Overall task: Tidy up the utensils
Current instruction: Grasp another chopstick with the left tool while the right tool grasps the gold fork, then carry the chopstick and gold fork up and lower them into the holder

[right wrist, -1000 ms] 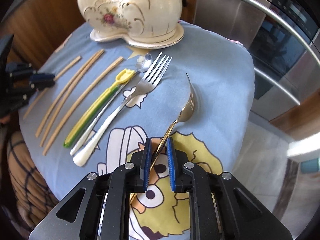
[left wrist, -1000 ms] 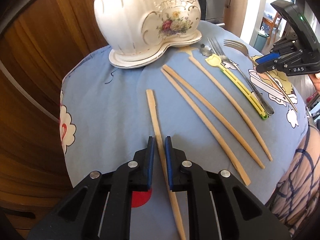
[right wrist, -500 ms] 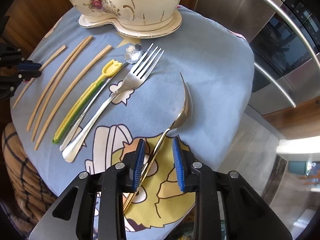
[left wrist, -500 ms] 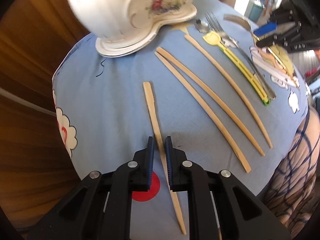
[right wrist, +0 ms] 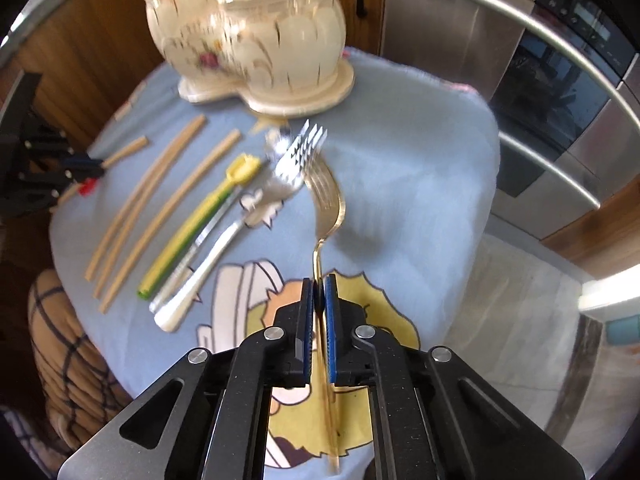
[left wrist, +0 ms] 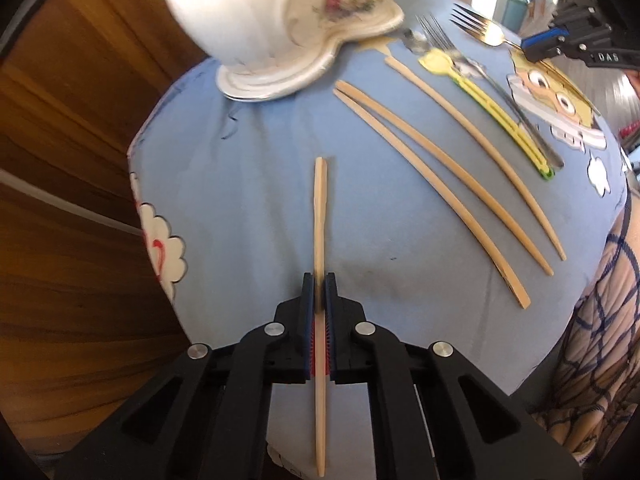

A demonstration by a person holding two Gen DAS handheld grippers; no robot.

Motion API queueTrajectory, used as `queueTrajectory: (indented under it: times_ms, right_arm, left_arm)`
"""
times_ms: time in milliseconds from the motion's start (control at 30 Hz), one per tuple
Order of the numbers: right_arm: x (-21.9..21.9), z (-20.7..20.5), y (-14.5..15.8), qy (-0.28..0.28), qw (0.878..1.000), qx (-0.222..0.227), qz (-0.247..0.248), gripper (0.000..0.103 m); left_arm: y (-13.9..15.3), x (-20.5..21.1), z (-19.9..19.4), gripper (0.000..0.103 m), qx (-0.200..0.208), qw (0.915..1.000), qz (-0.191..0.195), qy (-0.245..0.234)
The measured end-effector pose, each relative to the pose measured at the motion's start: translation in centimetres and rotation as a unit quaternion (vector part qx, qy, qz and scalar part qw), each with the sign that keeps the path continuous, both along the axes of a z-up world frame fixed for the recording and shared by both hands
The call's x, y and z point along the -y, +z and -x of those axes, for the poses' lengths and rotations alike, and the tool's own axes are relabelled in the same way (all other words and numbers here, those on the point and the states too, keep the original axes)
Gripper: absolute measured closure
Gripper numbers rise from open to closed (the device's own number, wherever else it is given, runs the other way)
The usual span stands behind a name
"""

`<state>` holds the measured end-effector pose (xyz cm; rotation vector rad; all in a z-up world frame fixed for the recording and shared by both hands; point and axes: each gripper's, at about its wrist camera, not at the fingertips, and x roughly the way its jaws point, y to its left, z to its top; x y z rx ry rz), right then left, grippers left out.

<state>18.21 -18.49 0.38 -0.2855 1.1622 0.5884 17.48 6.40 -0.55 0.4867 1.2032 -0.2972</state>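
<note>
My left gripper [left wrist: 319, 280] is shut on a wooden chopstick [left wrist: 320, 208] and holds it above the blue cloth [left wrist: 248, 184]. My right gripper [right wrist: 319, 283] is shut on the handle of a gold fork [right wrist: 328, 196], lifted with its tines pointing ahead. Three more wooden chopsticks [left wrist: 432, 196] lie side by side on the cloth. A yellow-green utensil [right wrist: 200, 220], a silver fork [right wrist: 240, 220] and a thin silver utensil lie beside them. A white floral ceramic holder [right wrist: 256, 40] stands at the far end of the table.
Wooden cabinets [left wrist: 60, 160] stand to the left. A stainless oven [right wrist: 540, 60] stands to the right. A person's checked trousers [left wrist: 600, 340] show at the table's near right edge. The cloth carries a yellow cartoon print [right wrist: 360, 308].
Both grippers closed and lifted: the left raised the chopstick off the cloth, the right closed on the gold fork and lifted it. The holder now looks nearer.
</note>
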Motion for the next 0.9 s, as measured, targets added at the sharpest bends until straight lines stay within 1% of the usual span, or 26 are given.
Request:
queueTrajectory:
  times_ms: [67, 200, 300, 367, 433, 533, 567, 633, 667, 700, 733, 767, 900]
  right_arm:
    - [0.3, 0.2, 0.6, -0.005, 1.000, 0.008, -0.022, 0.097]
    - [0.7, 0.6, 1.3, -0.015, 0.999, 0.024, -0.044, 0.097]
    - [1.1, 0.8, 2.3, -0.025, 0.996, 0.039, -0.070, 0.097]
    - [1.5, 0.9, 2.9, -0.033, 0.994, 0.049, -0.093, 0.097]
    - [1.9, 0.9, 3.4, -0.043, 0.990, 0.062, -0.115, 0.097]
    - [2.3, 1.2, 4.1, -0.056, 0.985, 0.080, -0.140, 0.097]
    - [2.4, 1.3, 4.2, -0.060, 0.983, 0.084, -0.150, 0.097]
    - [2.5, 1.5, 4.5, -0.066, 0.980, 0.091, -0.165, 0.097]
    - [2.5, 1.6, 4.8, -0.069, 0.978, 0.095, -0.175, 0.097]
    - [2.6, 1.7, 4.9, -0.072, 0.976, 0.100, -0.182, 0.097]
    - [2.5, 1.8, 4.9, -0.074, 0.974, 0.105, -0.187, 0.097]
    - [2.5, 1.9, 5.1, -0.076, 0.972, 0.109, -0.192, 0.097]
    - [2.1, 2.5, 5.7, -0.080, 0.967, 0.128, -0.205, 0.097]
  left_arm:
    - [0.7, -0.9, 0.2, 0.098, 0.015, 0.9998, 0.009, 0.010]
    - [2.4, -2.3, 0.6, 0.098, 0.050, 0.9976, 0.035, 0.033]
    - [4.4, -3.9, 0.8, 0.098, 0.087, 0.9927, 0.065, 0.053]
    - [5.5, -4.0, 1.5, 0.098, 0.120, 0.9861, 0.096, 0.063]
    - [6.8, -4.2, 2.1, 0.098, 0.155, 0.9772, 0.126, 0.073]
    - [7.9, -4.1, 1.9, 0.098, 0.195, 0.9649, 0.153, 0.087]
    - [8.1, -3.7, 2.1, 0.098, 0.210, 0.9590, 0.168, 0.091]
    - [8.5, -2.9, 2.4, 0.098, 0.238, 0.9484, 0.185, 0.099]
    - [8.8, -2.6, 2.3, 0.098, 0.253, 0.9417, 0.197, 0.102]
    - [9.2, -2.4, 2.3, 0.098, 0.265, 0.9348, 0.211, 0.105]
    - [9.2, -2.4, 2.2, 0.098, 0.271, 0.9315, 0.217, 0.107]
    - [9.3, -1.9, 2.3, 0.098, 0.284, 0.9259, 0.224, 0.109]
    - [9.7, -1.0, 2.6, 0.098, 0.311, 0.9120, 0.243, 0.111]
